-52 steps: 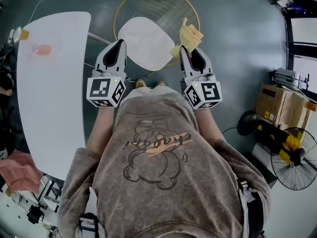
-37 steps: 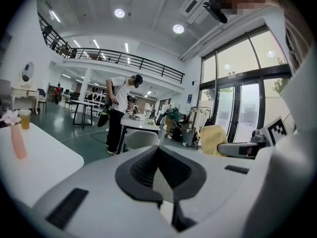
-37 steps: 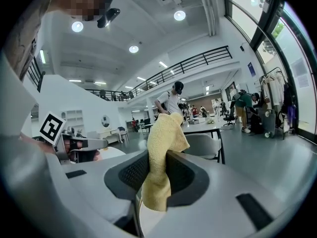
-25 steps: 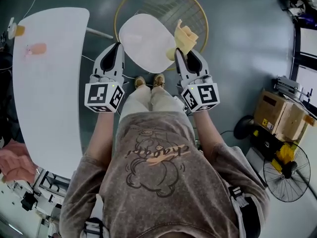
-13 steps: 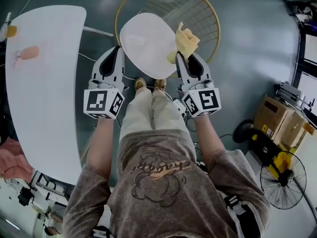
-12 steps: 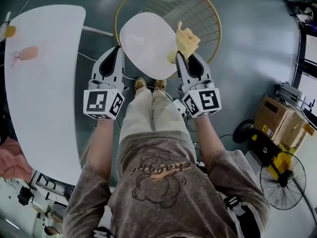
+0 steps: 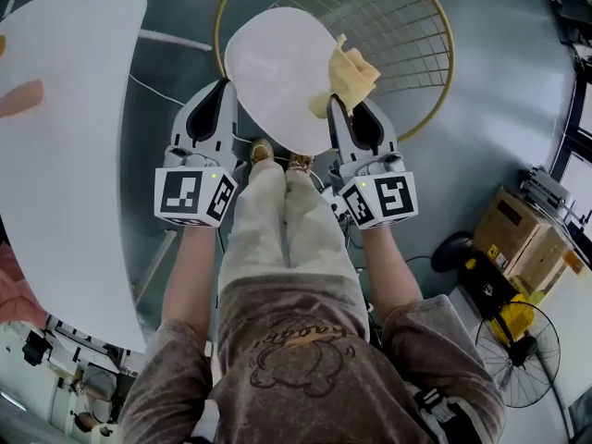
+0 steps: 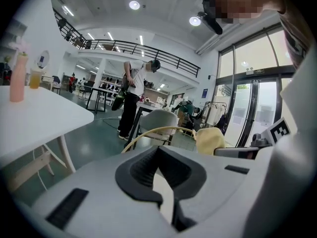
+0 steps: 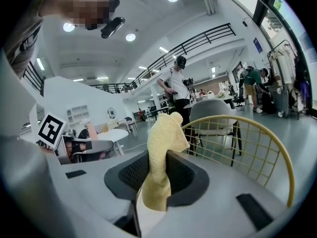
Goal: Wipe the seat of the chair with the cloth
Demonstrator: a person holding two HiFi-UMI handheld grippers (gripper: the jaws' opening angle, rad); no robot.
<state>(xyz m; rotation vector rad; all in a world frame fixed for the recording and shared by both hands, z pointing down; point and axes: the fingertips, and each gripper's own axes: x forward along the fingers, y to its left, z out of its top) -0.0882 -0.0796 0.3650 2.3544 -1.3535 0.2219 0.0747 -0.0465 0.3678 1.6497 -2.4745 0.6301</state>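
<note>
The chair's white seat [image 7: 273, 63] lies below me, with its gold wire back [image 7: 407, 26] on the far side. My right gripper [image 7: 334, 102] is shut on a yellow cloth [image 7: 349, 74], which hangs over the seat's right edge. In the right gripper view the cloth [image 9: 166, 133] stands up from between the pads of that gripper [image 9: 156, 168], in front of the wire back [image 9: 247, 133]. My left gripper [image 7: 225, 85] hovers at the seat's near left edge, shut and holding nothing. The left gripper view shows its pads together [image 8: 159, 152] and the cloth [image 8: 210, 139] off to the right.
A long white table [image 7: 65, 155] runs along the left, with a pink bottle [image 8: 17, 78] on it. A cardboard box [image 7: 523, 239] and a floor fan [image 7: 518, 363] stand at the right. A person [image 8: 133, 95] stands by other tables and chairs farther off.
The person has stepped closer to the chair; both grippers have moved forward to the seat's near edge. The right gripper still holds the cloth, now over the seat's right side.
</note>
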